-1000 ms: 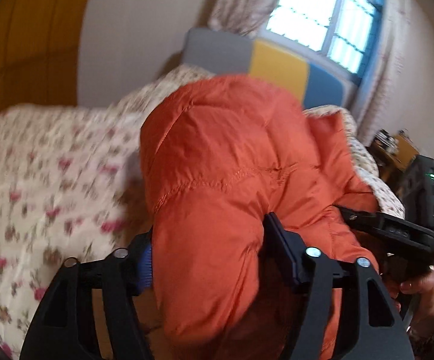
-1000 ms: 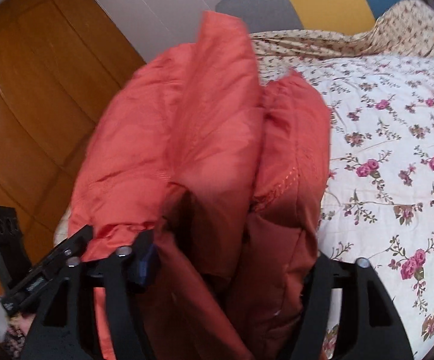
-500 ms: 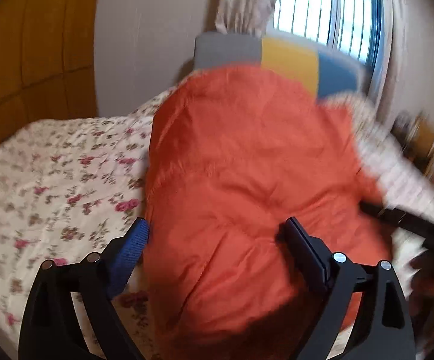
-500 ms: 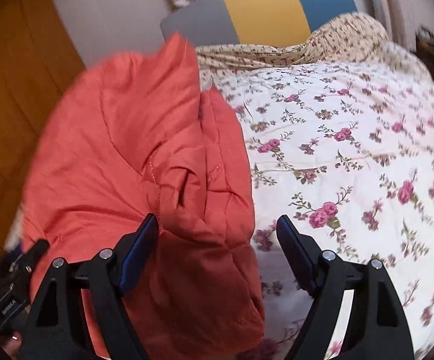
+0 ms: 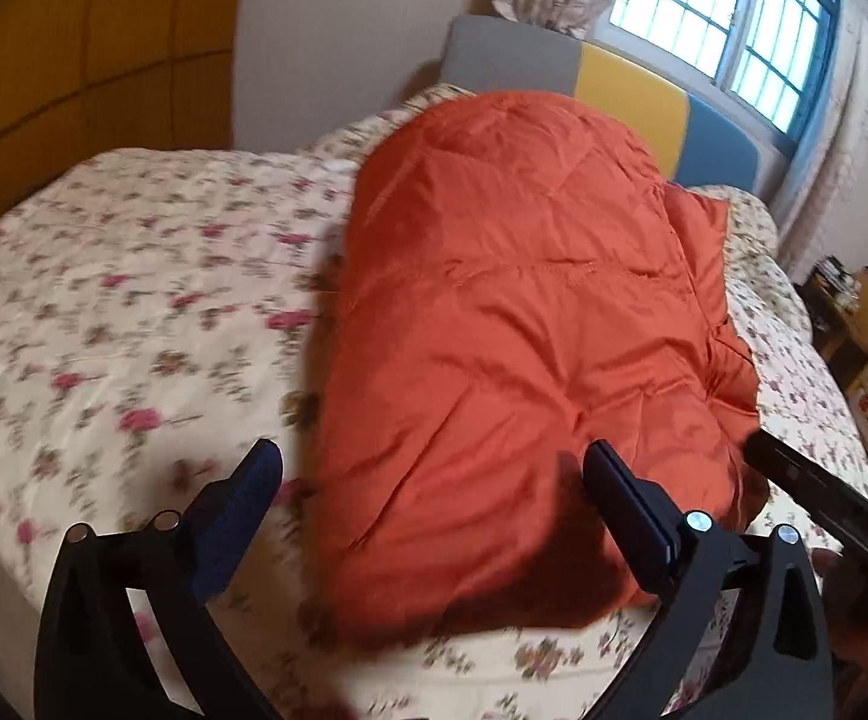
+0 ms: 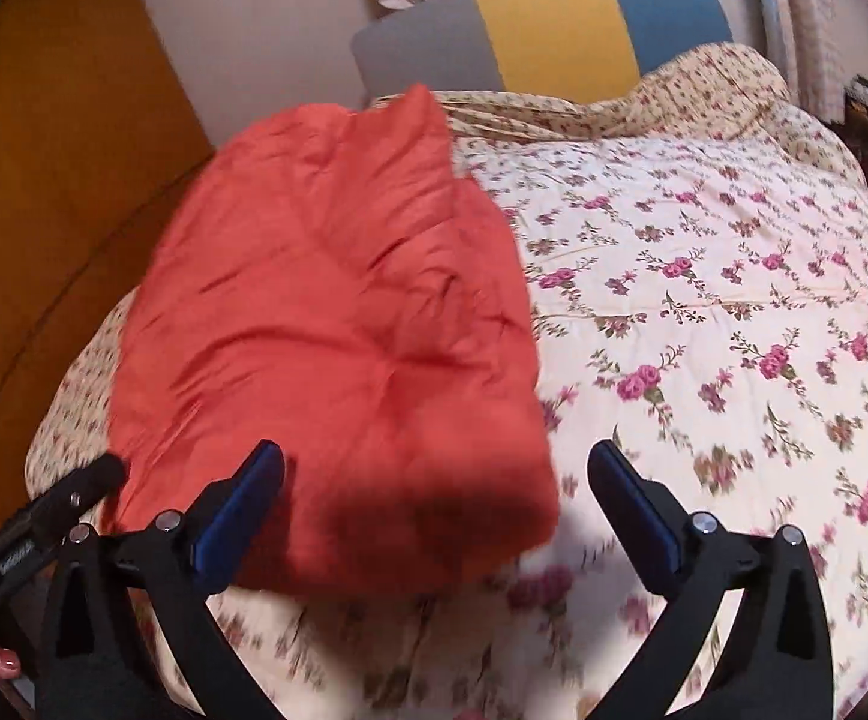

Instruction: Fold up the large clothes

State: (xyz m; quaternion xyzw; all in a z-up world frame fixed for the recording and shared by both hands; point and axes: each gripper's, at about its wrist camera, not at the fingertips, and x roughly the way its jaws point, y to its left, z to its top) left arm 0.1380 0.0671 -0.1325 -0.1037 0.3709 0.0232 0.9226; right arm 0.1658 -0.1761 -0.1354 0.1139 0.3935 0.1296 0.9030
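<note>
My left gripper (image 5: 434, 480) hangs low over the near edge of the bed, jaws spread wide and gripping nothing, its blue-padded fingers (image 5: 242, 516) straddling the near end of the orange padded jacket (image 5: 511, 360). My right gripper (image 6: 436, 480) is likewise agape and empty; its left finger sits in front of the jacket's near edge while its right finger stands over bare quilt. Each camera catches the other tool at its frame edge (a black bar low on the right in the left view, low on the left in the right view).

The jacket lies folded into a thick, puffy bundle on the floral quilt (image 6: 703, 312), resting flat near the bed's front edge, with a looser flap poking out at the far right side in the left view. The quilt, cream with pink roses, spreads well past the bundle on both sides.

Farther back, a rumpled floral blanket (image 6: 703, 90) heaps against a headboard (image 6: 553, 36) of grey, yellow and blue panels. Behind it are a barred window (image 5: 727, 30) with patterned curtains, and wooden wardrobe panels (image 5: 92, 48) on the left.
</note>
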